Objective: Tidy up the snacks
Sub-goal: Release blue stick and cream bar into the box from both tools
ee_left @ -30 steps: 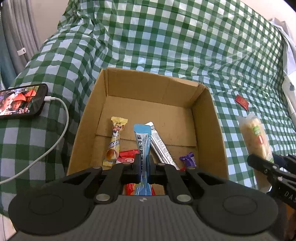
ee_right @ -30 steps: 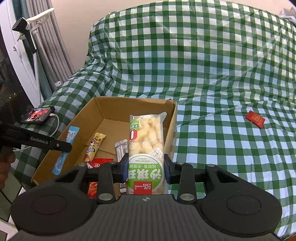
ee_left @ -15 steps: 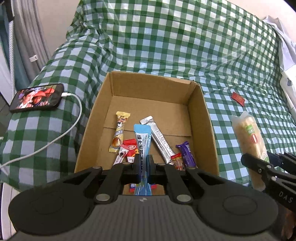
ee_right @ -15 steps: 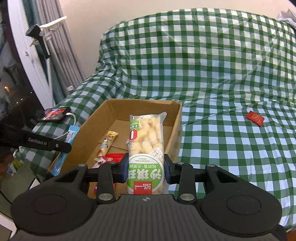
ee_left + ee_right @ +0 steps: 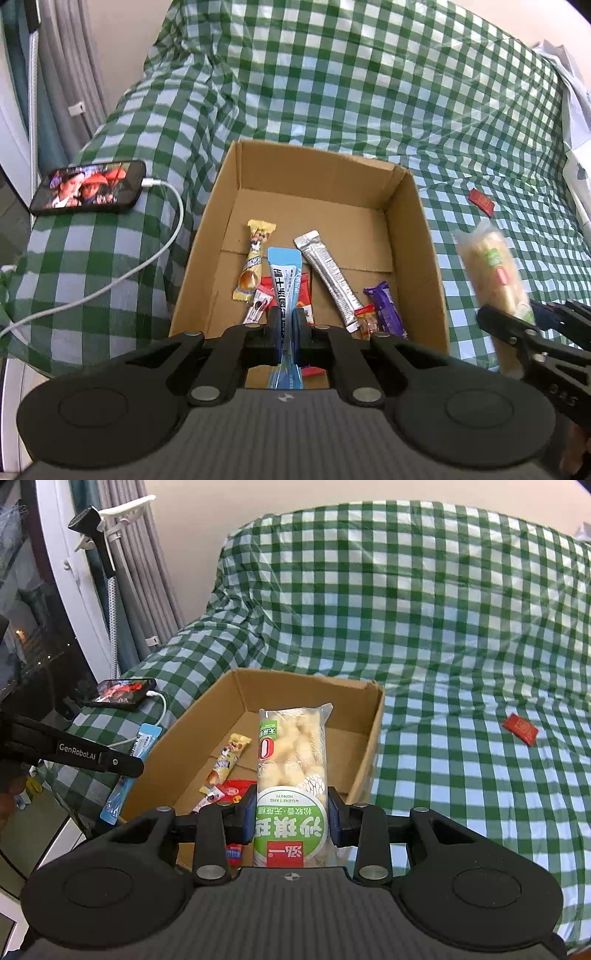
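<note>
An open cardboard box (image 5: 413,236) (image 5: 369,738) sits on the green checked cover and holds several small snacks: a yellow bar (image 5: 255,266), a silver stick (image 5: 330,278) and a purple bar (image 5: 386,308). My left gripper (image 5: 286,323) is shut on a slim blue sachet (image 5: 283,280) above the box's near edge. In the right wrist view my right gripper (image 5: 291,814) is shut on a long clear bag of pale puffed snacks (image 5: 291,760) with a green label, held over the box's near right corner. That bag (image 5: 493,273) also shows right of the box in the left wrist view.
A phone (image 5: 88,187) with a lit screen and a white cable (image 5: 162,251) lies left of the box. One small red packet (image 5: 482,200) (image 5: 521,728) lies on the cover to the right. Curtains and a white stand (image 5: 110,554) rise at far left.
Both grippers have drawn back and risen a little with their snacks, so more of the box floor and its snacks shows. Neither grip has changed.
</note>
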